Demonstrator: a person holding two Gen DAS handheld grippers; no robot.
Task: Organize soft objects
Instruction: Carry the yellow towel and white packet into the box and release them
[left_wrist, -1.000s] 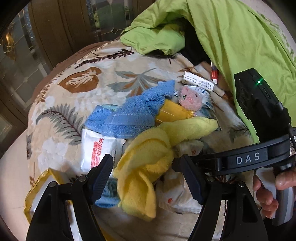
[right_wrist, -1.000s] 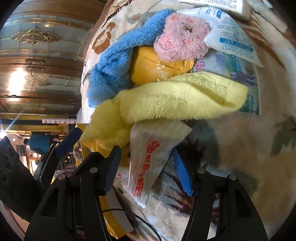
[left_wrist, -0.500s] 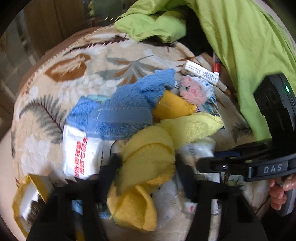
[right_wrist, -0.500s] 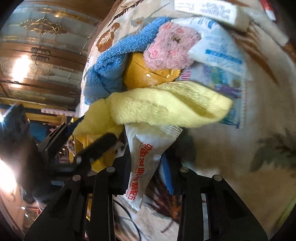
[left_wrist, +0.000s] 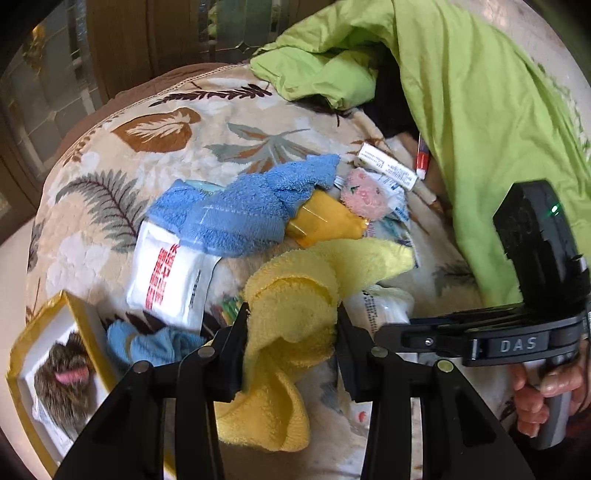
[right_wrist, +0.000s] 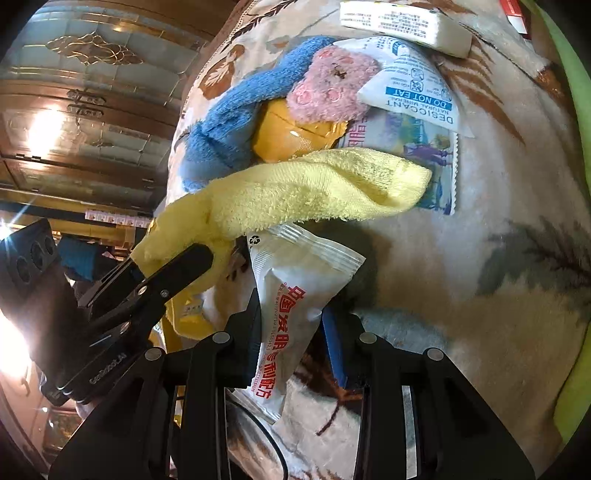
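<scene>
Left gripper (left_wrist: 291, 332) is closing its fingers on the yellow towel (left_wrist: 295, 306) bunched on the bed blanket (left_wrist: 122, 177), right gripper (right_wrist: 291, 332) clenches a white packet (right_wrist: 295, 295); advise lifting separately to avoid snagging.

The towel (left_wrist: 295, 314) lay draped over the packet (right_wrist: 295, 295), in front of the cloth (left_wrist: 243, 214) and the plush toy (left_wrist: 364, 195). The box (left_wrist: 44, 369) sat far left on the blanket (left_wrist: 147, 155), bedding (left_wrist: 480, 129) behind right.
</scene>
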